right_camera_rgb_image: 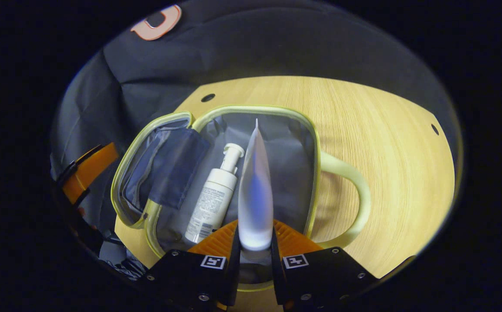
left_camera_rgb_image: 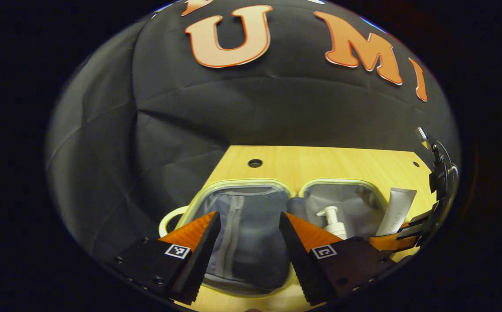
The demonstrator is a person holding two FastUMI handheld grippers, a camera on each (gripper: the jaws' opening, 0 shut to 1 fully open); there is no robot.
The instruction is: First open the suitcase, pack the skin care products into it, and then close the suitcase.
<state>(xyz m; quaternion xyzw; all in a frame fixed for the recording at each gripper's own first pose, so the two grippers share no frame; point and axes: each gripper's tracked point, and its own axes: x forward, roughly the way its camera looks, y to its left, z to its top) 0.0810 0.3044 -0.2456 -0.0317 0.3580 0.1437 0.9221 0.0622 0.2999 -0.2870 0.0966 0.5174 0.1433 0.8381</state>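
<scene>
Two claws are at work over the small grey fabric suitcase with pale yellow-green piping (right_camera_rgb_image: 307, 143), which lies unzipped and spread flat on the light wooden worktop (right_camera_rgb_image: 385, 143).

Furthest to the suitcase's left, my left claw (left_camera_rgb_image: 249, 242) hovers above the flap half with its fingers spread wide apart, nothing between them; only the zipped mesh lining of that half lies below. It holds and touches nothing.

Next, in the suitcase's open right half, the white pump bottle with a printed label (right_camera_rgb_image: 214, 197) lies on its side along the hinge edge, its pump head pointing to the far rim.

Right of that bottle, my right claw (right_camera_rgb_image: 254, 245) is clamped on the cap end of the frosted white squeeze tube (right_camera_rgb_image: 255, 190), both fingers pressing its sides. The tube's long axis runs straight forward from my claw, crimped tip toward the suitcase's far rim, nearly parallel to the bottle. It sits over the bare grey lining between the bottle and the suitcase's right wall; whether it touches the lining yet I cannot tell.

Furthest right, the pale looped handle (right_camera_rgb_image: 355, 190) juts from the suitcase's right wall onto the worktop.

As I judge it, the coming move is a short lowering into that gap beside the bottle, then parting my fingers. My right claw is plainly the nearer one.
</scene>
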